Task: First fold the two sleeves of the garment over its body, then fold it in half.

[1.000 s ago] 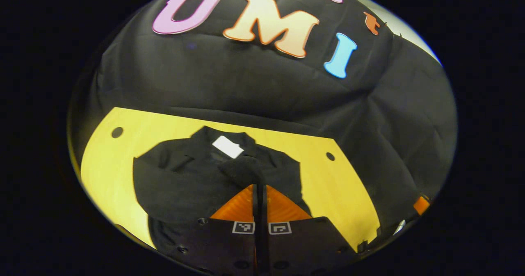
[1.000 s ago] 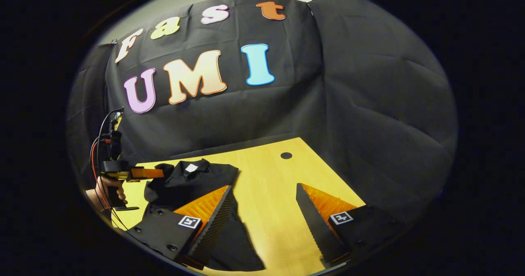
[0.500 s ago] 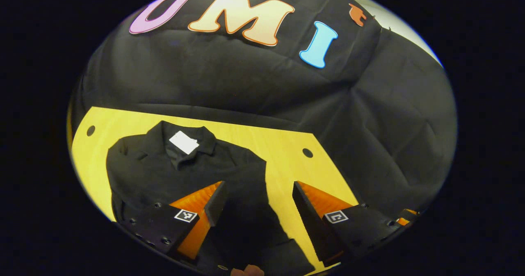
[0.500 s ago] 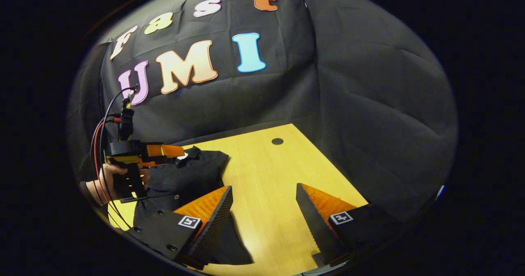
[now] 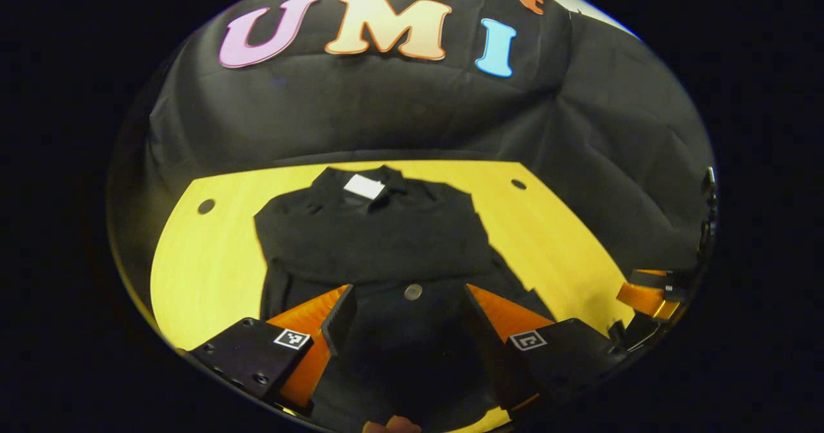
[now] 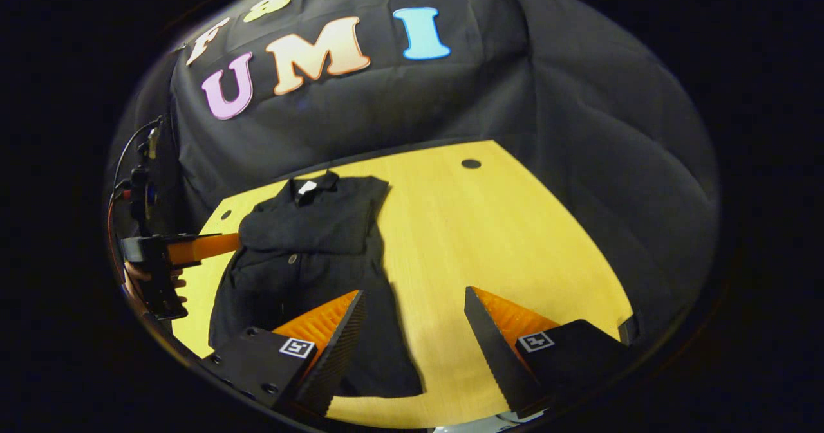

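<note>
**Inspector:** Black woven cloth, soft and limp: the black collared garment (image 5: 376, 240) lies flat on the yellow wooden tabletop (image 5: 206, 253), collar and its white neck label (image 5: 364, 186) at the far end, hem toward you. Its long axis runs straight away from your left gripper (image 5: 402, 320), which hangs over the lower body of the cloth with its jaws released and nothing between them.

**Operator:** And my right?

**Inspector:** Your right gripper (image 6: 415, 333) is likewise spread and empty. In the right gripper view the garment sits to its left; one finger overlaps the cloth's near right edge in the picture, the other stands over bare wood. Whether either touches, I cannot tell.

**Operator:** State of the sleeves?

**Inspector:** A thick band of cloth lies across the chest (image 5: 373, 246), which I judge to be sleeve folded over the body. On the right side a loose flap (image 5: 515, 288) spreads onto the wood; whether that is a sleeve or the side hem, I cannot say.

**Operator:** Which hand is nearer to it?

**Inspector:** In my judgement, your right, being on that side. You will find the fabric drapes and creases readily, with small round buttons (image 5: 412, 291) down the front, so pinch an edge, not the middle.
</note>
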`<action>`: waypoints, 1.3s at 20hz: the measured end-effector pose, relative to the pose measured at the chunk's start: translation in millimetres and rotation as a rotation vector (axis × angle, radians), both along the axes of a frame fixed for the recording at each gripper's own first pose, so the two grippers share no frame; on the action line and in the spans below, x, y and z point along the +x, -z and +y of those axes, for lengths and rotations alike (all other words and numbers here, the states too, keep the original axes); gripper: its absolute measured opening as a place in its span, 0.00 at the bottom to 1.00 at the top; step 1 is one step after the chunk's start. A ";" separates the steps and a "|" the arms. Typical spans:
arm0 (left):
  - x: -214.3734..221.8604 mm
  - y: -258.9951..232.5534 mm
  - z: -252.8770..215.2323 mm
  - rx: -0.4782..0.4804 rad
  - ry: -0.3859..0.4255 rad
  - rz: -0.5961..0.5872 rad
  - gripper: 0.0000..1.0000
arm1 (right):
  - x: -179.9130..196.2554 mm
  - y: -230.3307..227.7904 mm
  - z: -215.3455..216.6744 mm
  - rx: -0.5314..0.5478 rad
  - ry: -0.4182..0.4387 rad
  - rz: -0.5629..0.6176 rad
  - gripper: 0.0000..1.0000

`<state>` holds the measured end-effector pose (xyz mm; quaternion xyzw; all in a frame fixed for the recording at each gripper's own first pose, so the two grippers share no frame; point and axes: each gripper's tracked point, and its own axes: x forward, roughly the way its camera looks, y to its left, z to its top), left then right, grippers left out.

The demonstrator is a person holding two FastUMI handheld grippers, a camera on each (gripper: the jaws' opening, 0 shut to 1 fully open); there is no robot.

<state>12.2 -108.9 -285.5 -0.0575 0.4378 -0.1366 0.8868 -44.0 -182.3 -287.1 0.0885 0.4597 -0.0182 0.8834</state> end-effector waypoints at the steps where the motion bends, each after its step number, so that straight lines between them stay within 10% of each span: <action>1: -15.8 3.7 12.5 0.013 -0.012 0.019 0.96 | -6.8 8.7 4.8 0.006 -0.010 0.031 0.93; 13: -192.3 60.6 137.7 0.168 -0.194 0.333 0.96 | -74.5 91.1 38.3 0.019 -0.037 0.386 0.95; 26: -215.2 89.0 135.7 0.206 -0.184 0.462 0.95 | -88.9 109.6 40.2 -0.090 -0.105 0.492 0.98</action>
